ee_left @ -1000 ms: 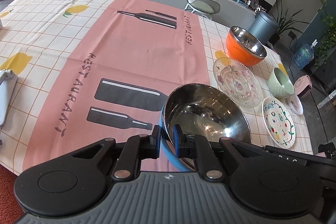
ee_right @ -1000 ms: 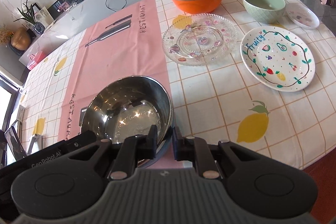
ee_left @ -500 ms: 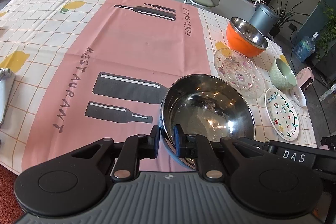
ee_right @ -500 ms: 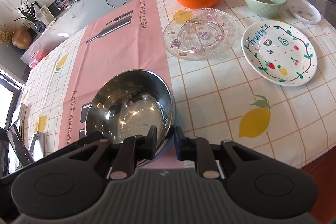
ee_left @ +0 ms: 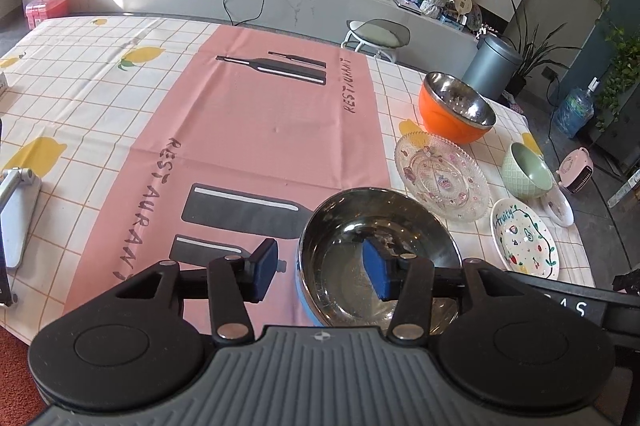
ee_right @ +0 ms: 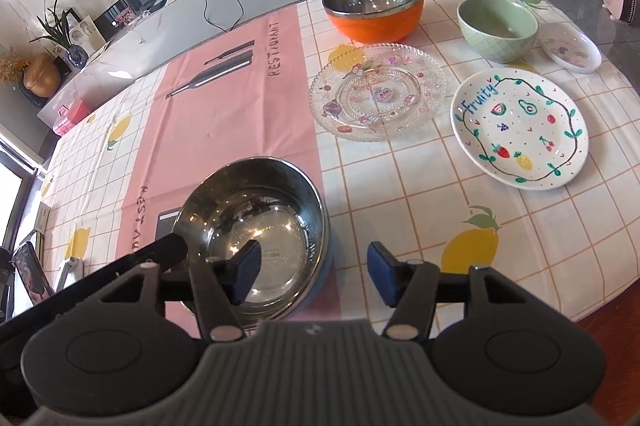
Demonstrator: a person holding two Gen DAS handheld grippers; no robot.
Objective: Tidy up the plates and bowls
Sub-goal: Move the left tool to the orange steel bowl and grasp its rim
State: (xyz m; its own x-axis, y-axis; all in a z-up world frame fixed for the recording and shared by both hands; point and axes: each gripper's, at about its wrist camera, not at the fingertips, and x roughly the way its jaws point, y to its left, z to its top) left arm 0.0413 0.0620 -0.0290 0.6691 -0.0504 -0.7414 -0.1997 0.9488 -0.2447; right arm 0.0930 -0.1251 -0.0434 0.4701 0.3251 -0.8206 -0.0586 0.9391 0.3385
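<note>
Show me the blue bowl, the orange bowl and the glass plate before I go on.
blue bowl (ee_right: 256,214): right wrist view, on its steel inside.
orange bowl (ee_right: 376,26): right wrist view, on its orange outer wall.
glass plate (ee_right: 378,92): right wrist view, on its patterned middle.

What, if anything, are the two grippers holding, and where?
Nothing. The left gripper and right gripper have just been opening; each straddles the rim of the blue-sided steel bowl, pads clear.
</note>
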